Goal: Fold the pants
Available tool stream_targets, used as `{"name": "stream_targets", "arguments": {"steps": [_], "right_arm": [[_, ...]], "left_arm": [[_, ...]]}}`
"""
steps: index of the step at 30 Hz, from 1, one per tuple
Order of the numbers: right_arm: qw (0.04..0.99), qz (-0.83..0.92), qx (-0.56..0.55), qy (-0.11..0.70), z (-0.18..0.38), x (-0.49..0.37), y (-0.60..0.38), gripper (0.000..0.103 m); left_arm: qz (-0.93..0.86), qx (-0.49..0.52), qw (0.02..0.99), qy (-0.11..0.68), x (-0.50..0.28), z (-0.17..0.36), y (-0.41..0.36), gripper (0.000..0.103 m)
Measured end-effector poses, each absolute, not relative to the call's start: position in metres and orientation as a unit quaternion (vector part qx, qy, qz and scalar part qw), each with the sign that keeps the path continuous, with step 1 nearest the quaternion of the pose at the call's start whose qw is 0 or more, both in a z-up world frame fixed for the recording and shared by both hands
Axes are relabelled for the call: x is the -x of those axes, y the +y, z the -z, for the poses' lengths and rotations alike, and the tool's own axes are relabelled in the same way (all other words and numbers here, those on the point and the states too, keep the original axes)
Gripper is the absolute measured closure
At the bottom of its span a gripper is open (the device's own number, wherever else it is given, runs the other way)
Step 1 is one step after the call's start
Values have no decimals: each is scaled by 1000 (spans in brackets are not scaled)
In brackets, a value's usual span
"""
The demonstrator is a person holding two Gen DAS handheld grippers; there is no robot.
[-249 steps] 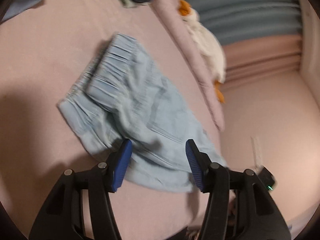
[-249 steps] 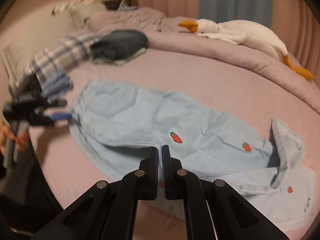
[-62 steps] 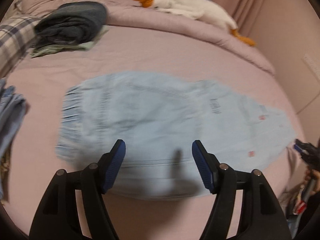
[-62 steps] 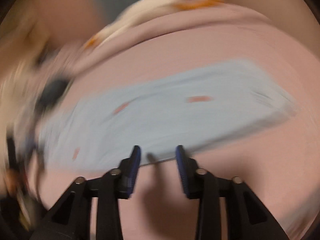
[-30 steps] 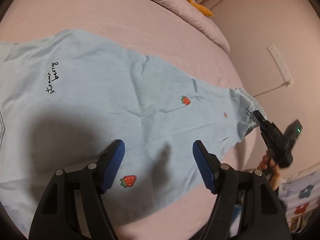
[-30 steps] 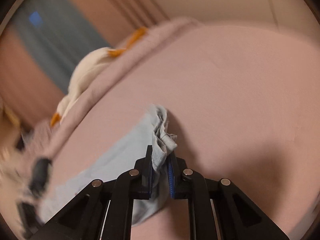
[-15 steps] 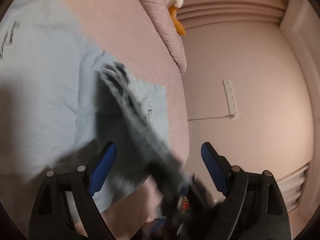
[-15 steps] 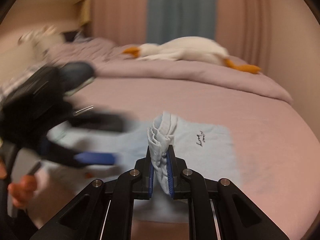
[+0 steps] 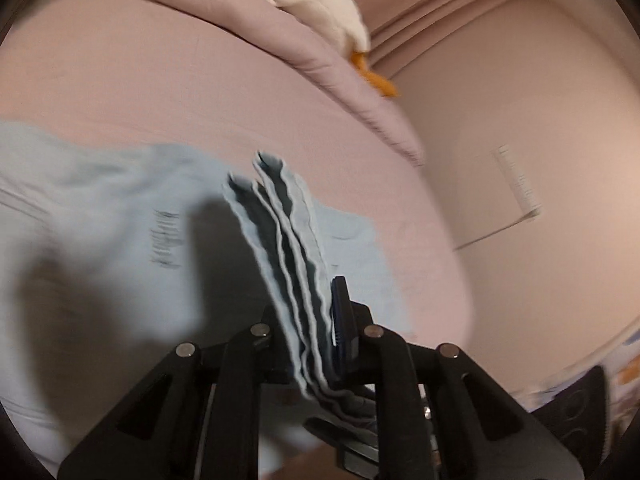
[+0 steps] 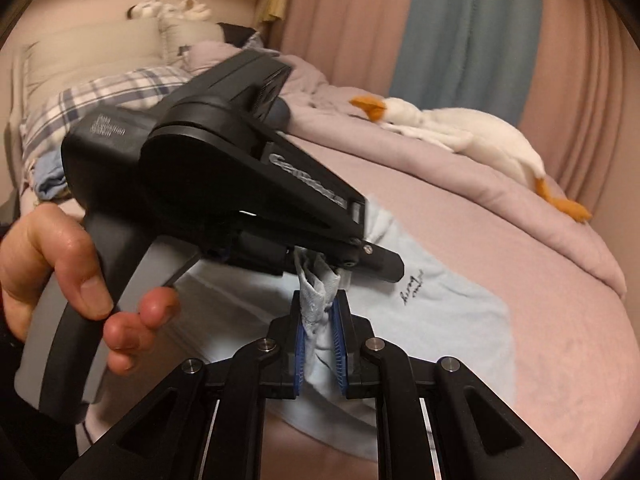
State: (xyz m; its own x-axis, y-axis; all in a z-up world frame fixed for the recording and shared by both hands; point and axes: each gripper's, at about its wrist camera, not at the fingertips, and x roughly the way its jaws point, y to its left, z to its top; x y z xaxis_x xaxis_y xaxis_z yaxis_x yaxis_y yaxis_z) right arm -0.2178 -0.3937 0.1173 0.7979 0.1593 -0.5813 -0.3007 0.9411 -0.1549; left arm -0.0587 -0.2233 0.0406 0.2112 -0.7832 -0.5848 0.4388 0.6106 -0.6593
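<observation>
Light blue pants (image 9: pixel 100 216) lie spread on the pink bed, also shown in the right wrist view (image 10: pixel 440 304). The bunched leg cuffs (image 9: pixel 296 280) stand up off the bed between both grippers. My left gripper (image 9: pixel 312 344) is shut on the cuffs; its black body (image 10: pixel 224 176) fills the left of the right wrist view, held by a hand. My right gripper (image 10: pixel 319 344) is shut on the same bunch of cuffs (image 10: pixel 318 292), just below the left gripper's fingers.
A white plush goose (image 10: pixel 460 132) lies on the rolled lilac duvet (image 10: pixel 500 200) at the far side. Plaid pillow (image 10: pixel 100 100) and folded clothes sit at the back left. The wall with a power strip (image 9: pixel 516 180) borders the bed's right edge.
My left gripper has closed on the raised cuffs that the right gripper carried over the pants. Both grippers now hold the same bunch.
</observation>
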Motion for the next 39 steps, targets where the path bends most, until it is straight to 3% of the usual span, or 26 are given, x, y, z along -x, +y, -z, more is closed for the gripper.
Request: {"name": "stream_targets", "arguments": {"steps": [1, 3, 4, 6, 7, 10, 13, 16, 20, 22, 26, 37, 39], "right_arm": [[938, -129, 119, 299, -113, 213, -388, 90], [932, -140, 112, 316, -102, 207, -381, 89], [926, -146, 106, 332, -96, 202, -379, 85], [907, -168, 79, 379, -80, 191, -380, 67], [900, -173, 61, 395, -74, 189, -382, 63], [901, -182, 31, 394, -79, 197, -397, 62], [910, -186, -15, 371, -98, 208, -428, 62], [923, -158, -48, 347, -111, 214, -462, 62], [928, -55, -16, 368, -102, 204, -491, 62], [922, -34, -12, 385, -92, 200, -499, 62], [901, -15, 0, 434, -65, 191, -502, 62], [900, -122, -19, 417, -82, 143, -447, 63], [894, -147, -3, 422, -78, 123, -420, 74]], "left_arm": [[389, 168, 764, 487, 57, -36, -222, 92], [352, 141, 776, 504, 52, -20, -212, 86], [341, 135, 778, 511, 50, -15, -210, 77], [337, 150, 774, 515, 48, -11, -197, 76], [333, 147, 779, 511, 47, -13, -196, 68], [320, 130, 803, 485, 53, -30, -183, 49], [326, 139, 812, 464, 56, -40, -178, 48], [372, 137, 799, 452, 65, -54, -202, 51], [416, 101, 779, 459, 75, -51, -254, 78], [388, 58, 786, 478, 79, -34, -268, 79], [363, 56, 761, 535, 87, -2, -252, 96], [381, 87, 752, 532, 108, -1, -214, 100], [384, 94, 749, 531, 111, -3, -213, 100]]}}
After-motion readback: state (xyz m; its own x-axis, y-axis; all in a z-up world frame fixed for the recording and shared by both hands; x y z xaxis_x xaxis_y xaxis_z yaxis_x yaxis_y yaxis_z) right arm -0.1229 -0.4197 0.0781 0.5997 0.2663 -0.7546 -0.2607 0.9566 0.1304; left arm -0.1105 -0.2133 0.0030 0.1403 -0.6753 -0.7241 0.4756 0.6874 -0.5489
